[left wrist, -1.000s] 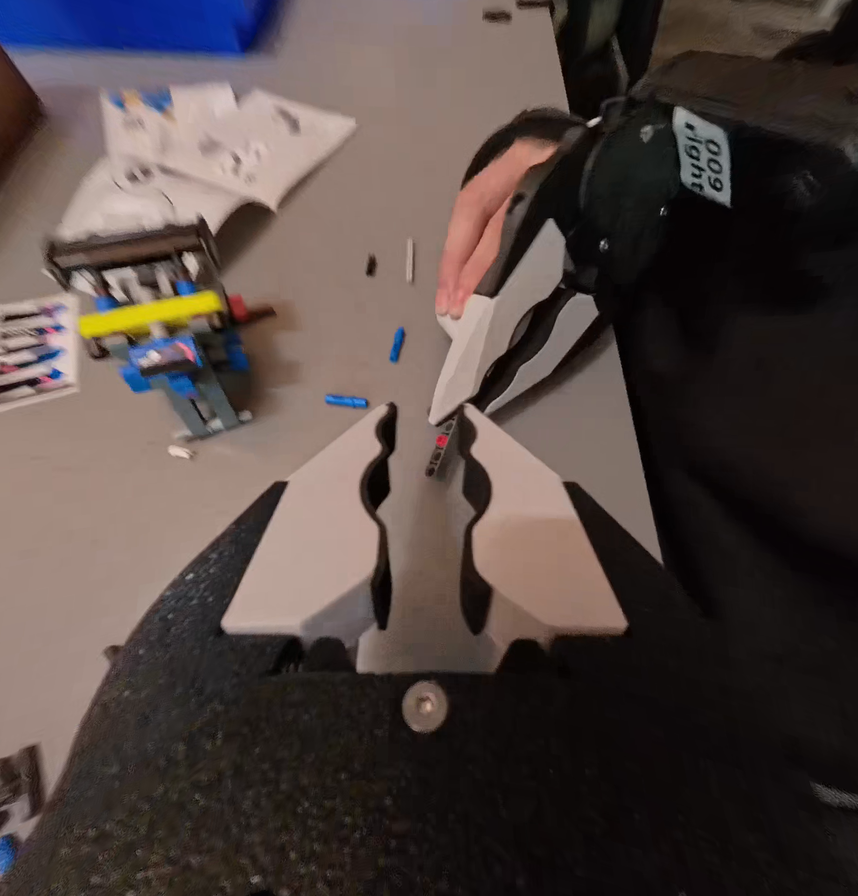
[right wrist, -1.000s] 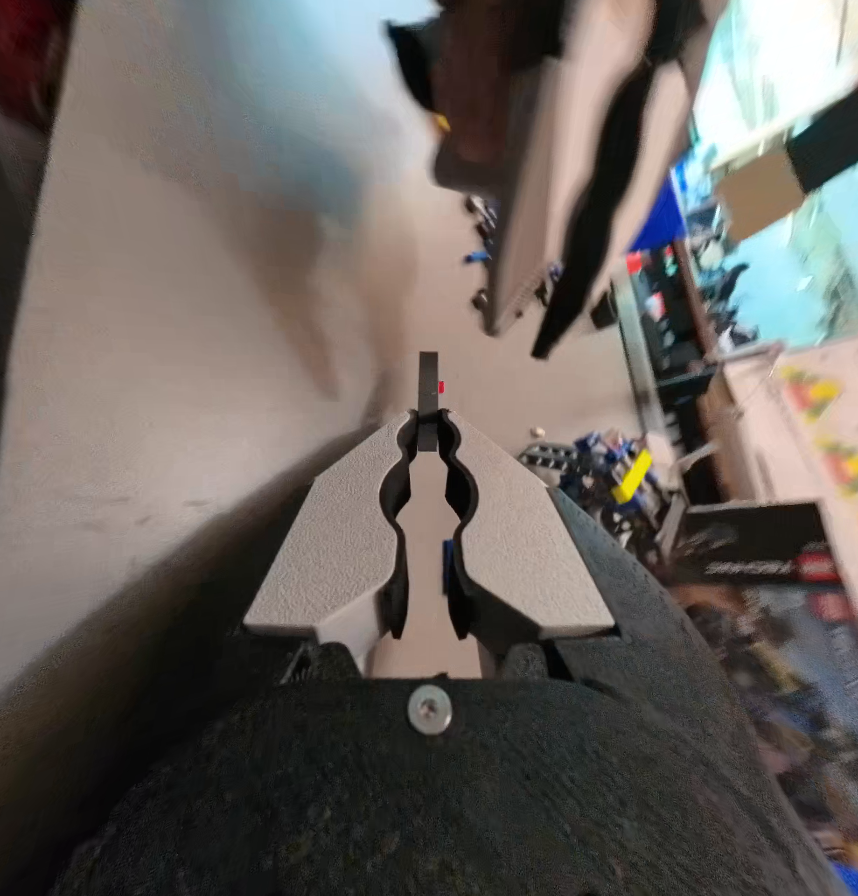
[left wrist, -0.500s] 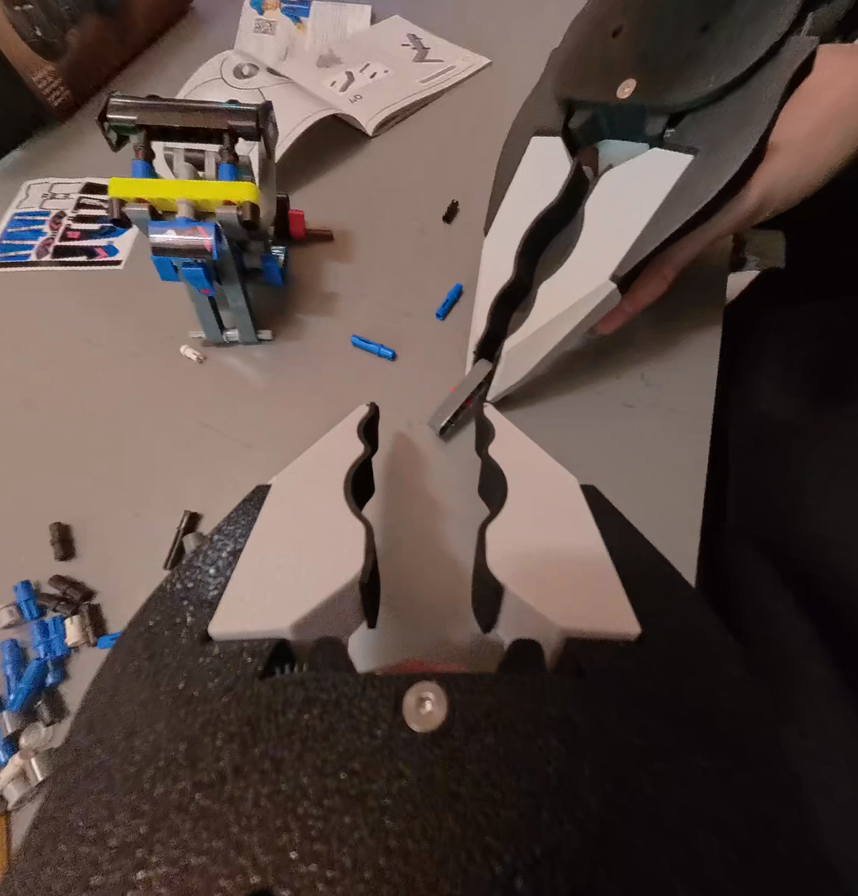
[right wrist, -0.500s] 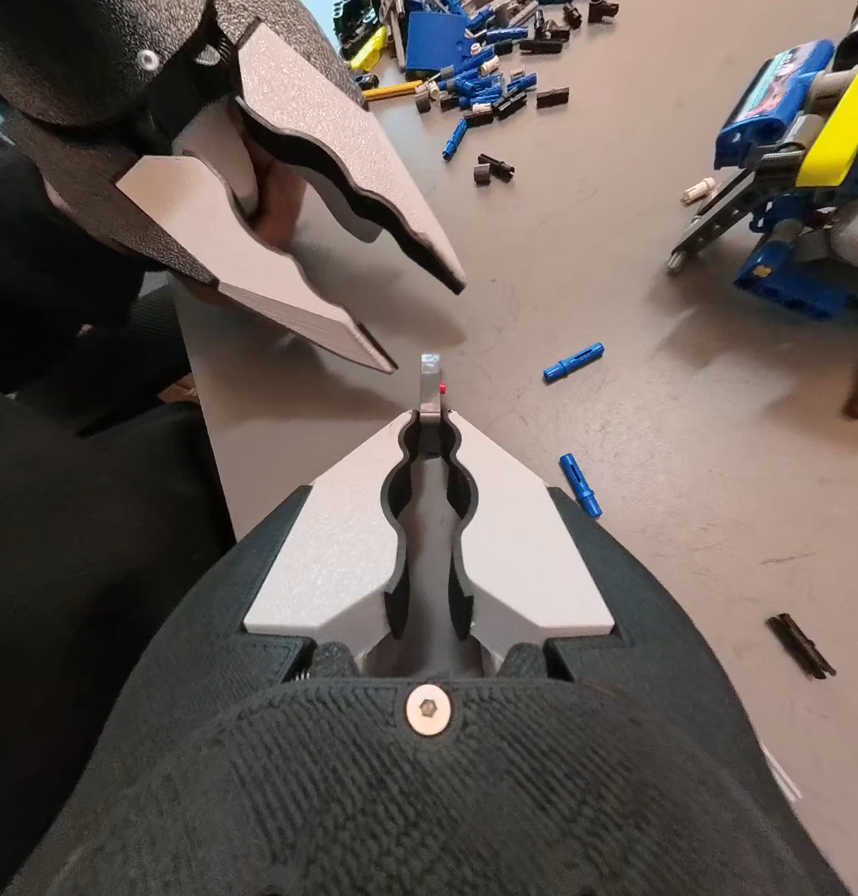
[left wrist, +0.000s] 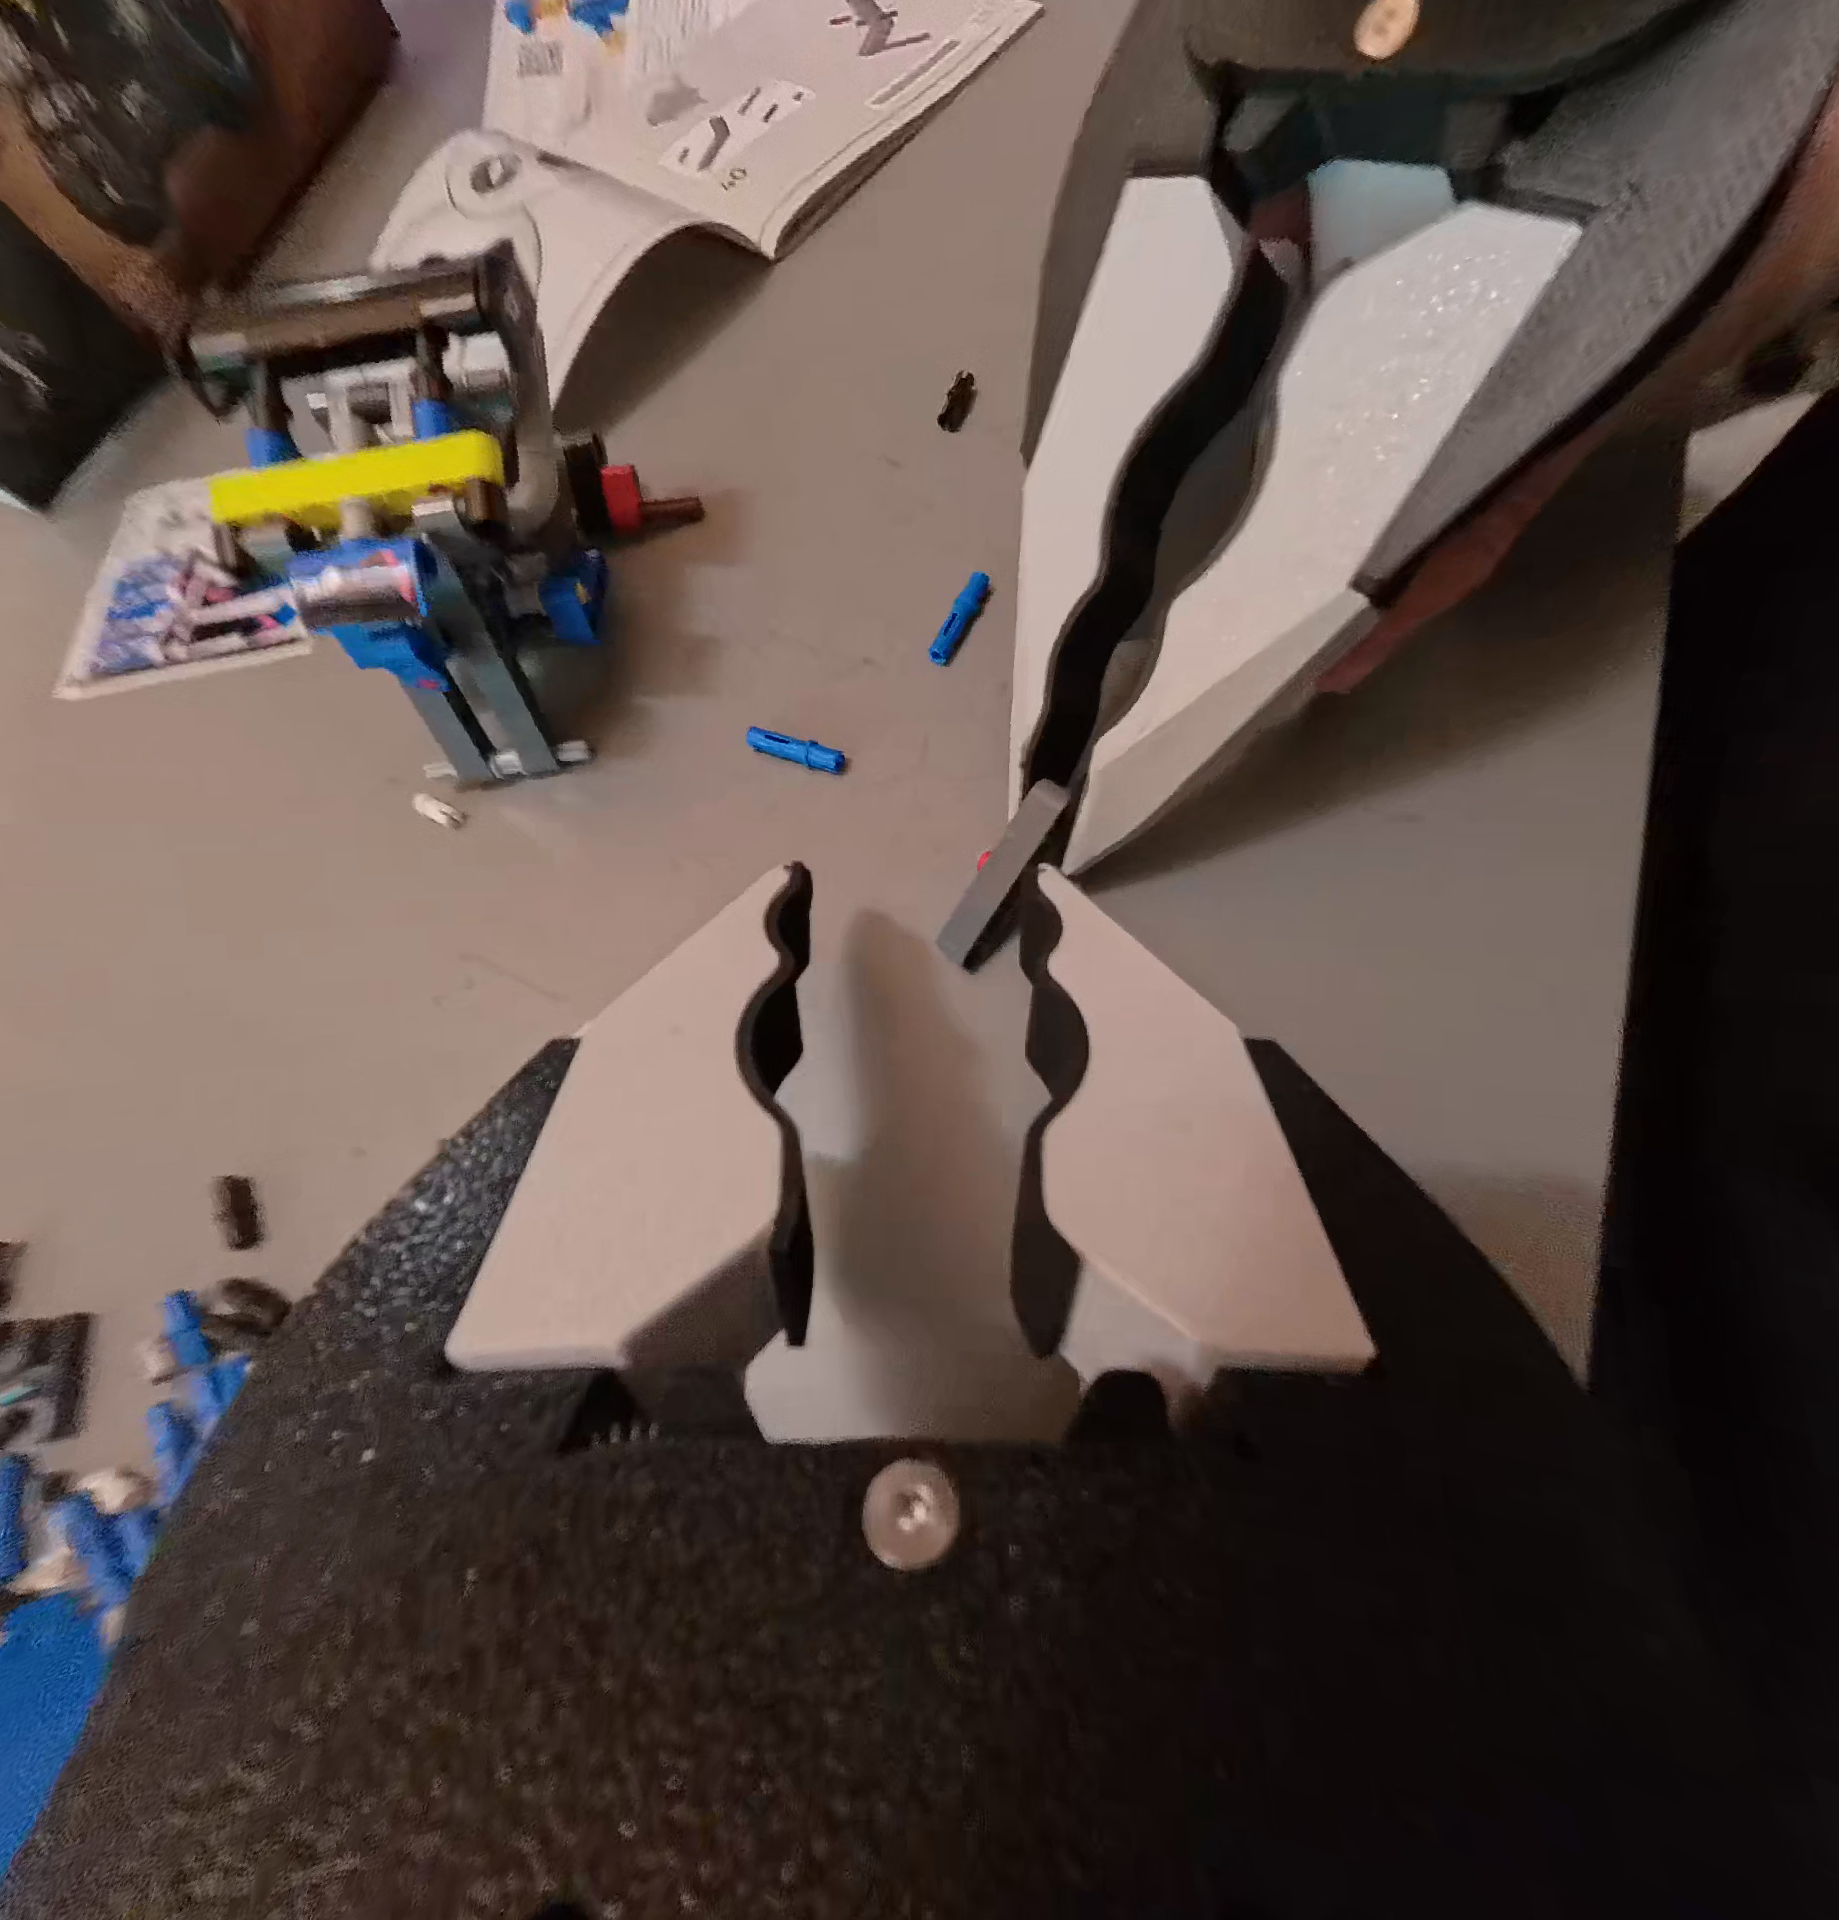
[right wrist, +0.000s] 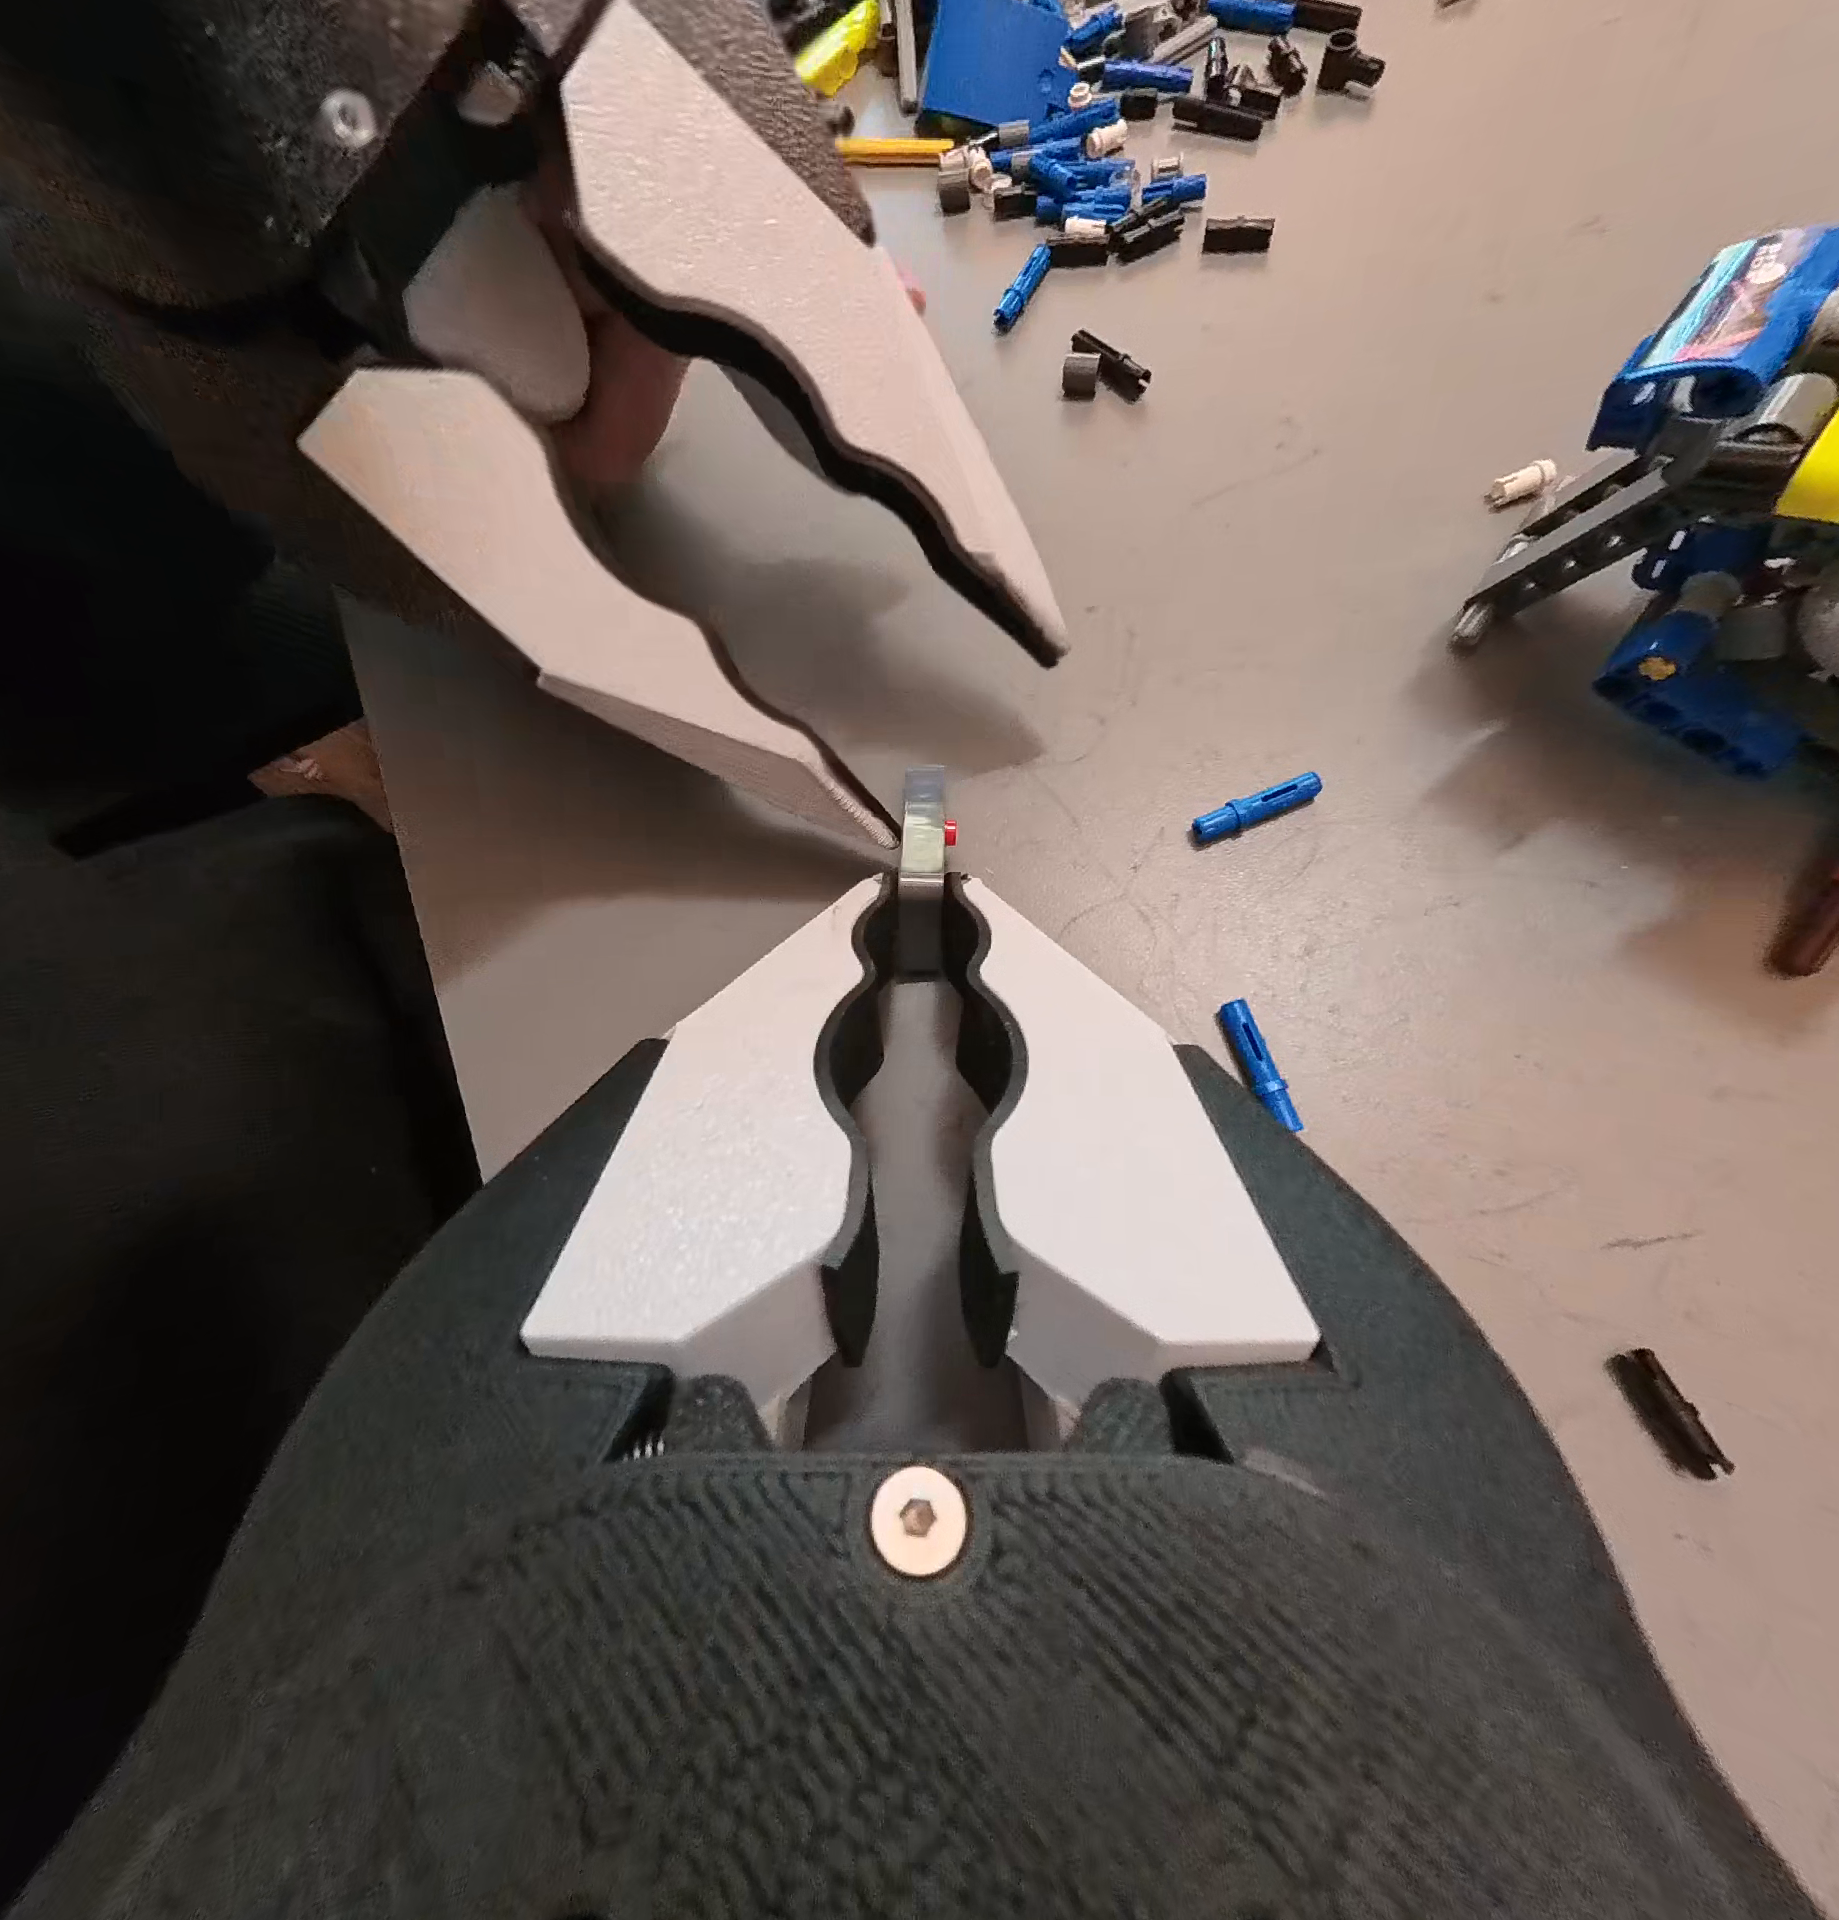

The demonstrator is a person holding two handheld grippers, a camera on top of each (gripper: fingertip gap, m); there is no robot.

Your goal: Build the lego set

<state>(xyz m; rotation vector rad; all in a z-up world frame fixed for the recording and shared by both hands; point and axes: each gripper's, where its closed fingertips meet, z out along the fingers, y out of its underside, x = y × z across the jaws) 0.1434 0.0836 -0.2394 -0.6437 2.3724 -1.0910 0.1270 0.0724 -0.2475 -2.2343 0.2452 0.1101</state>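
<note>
Right tool (right wrist: 923,883) on grey beam (right wrist: 923,831), left tool (left wrist: 920,883) alongside.

Two wrist cameras, each looking forward along its own fingers, close above a grey table (left wrist: 271,987). Facing each other nearly tip to tip. Shared by both: grey beam (left wrist: 1003,878) (right wrist: 923,831), half-built model (left wrist: 406,540) (right wrist: 1746,520), two blue pins.

- A short flat grey plastic beam (right wrist: 923,831) with a small red pin on its side is pinched at one end and sticks out above the table.
- The blue, yellow and grey partly built model (left wrist: 406,540) stands upright nearby.
- Two loose blue pins (left wrist: 795,750) lie between them.
</note>
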